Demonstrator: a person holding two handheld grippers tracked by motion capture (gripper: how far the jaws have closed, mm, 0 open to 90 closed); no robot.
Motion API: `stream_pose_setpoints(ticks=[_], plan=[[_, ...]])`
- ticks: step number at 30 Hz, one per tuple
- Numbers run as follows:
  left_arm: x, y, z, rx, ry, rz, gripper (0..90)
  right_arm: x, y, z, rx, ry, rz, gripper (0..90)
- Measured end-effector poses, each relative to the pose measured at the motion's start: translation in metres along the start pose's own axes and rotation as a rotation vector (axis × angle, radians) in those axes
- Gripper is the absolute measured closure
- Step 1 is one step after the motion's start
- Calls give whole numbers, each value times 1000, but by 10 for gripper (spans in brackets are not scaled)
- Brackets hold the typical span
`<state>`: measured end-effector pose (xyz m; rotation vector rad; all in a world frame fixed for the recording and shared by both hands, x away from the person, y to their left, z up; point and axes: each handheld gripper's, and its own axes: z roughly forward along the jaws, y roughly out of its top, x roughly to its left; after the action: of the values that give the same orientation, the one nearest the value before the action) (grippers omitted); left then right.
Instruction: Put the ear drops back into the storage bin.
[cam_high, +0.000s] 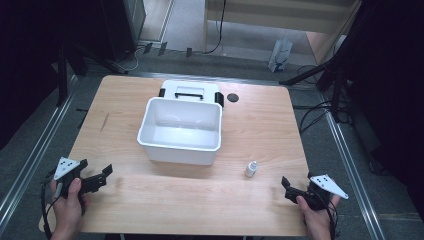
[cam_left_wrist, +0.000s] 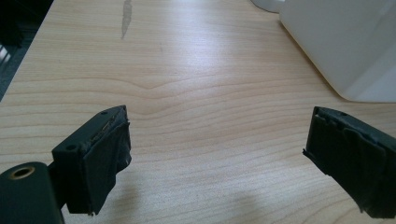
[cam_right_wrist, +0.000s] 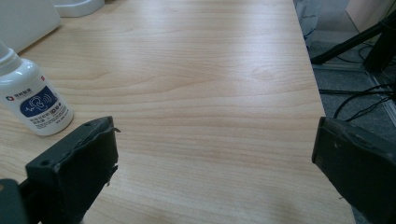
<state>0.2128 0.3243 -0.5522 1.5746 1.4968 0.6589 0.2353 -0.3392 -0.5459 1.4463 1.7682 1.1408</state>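
High view: left gripper (cam_high: 102, 174) and right gripper (cam_high: 286, 184), jaws spread empty, flank white bin (cam_high: 180, 130) and small bottle (cam_high: 251, 169).

The left gripper (cam_left_wrist: 215, 154) hangs over bare wooden worktop (cam_left_wrist: 196, 84), jaws spread wide apart. A white container's wall (cam_left_wrist: 345, 46), probably plastic, stands at upper right.

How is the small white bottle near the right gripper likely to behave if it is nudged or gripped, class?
The small white bottle stands upright on the table and is taller than its base is wide, so a nudge near the cap would probably tip it. Its body looks round, so once down it may roll. The smooth, glossy sides could slip between the pads of the right gripper.
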Motion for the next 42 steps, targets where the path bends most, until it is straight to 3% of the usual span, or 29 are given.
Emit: stream_pose_setpoints(ticks=[9,12,16,18,25,29,36,38,39,42], plan=[[-2,0,1,8,18,10,76,3,0,1,11,-9,-26,128],[-2,1,2,13,22,15,76,5,0,2,23,-15,-46,127],[-3,2,4,25,48,28,77,6,1,3,48,14,-61,127],[-4,2,4,24,48,31,77,6,1,3,87,37,-88,126],[-3,2,4,20,43,21,77,16,14,2,220,43,-182,127],[-3,2,4,21,42,26,77,22,20,4,276,79,-229,127],[-3,2,4,28,43,26,77,33,32,15,423,103,-342,127],[-3,2,4,28,43,26,77,35,34,16,439,113,-367,127],[-3,2,4,28,41,25,77,39,38,18,475,128,-409,127],[-3,2,4,28,40,23,77,45,45,21,495,119,-455,127]])
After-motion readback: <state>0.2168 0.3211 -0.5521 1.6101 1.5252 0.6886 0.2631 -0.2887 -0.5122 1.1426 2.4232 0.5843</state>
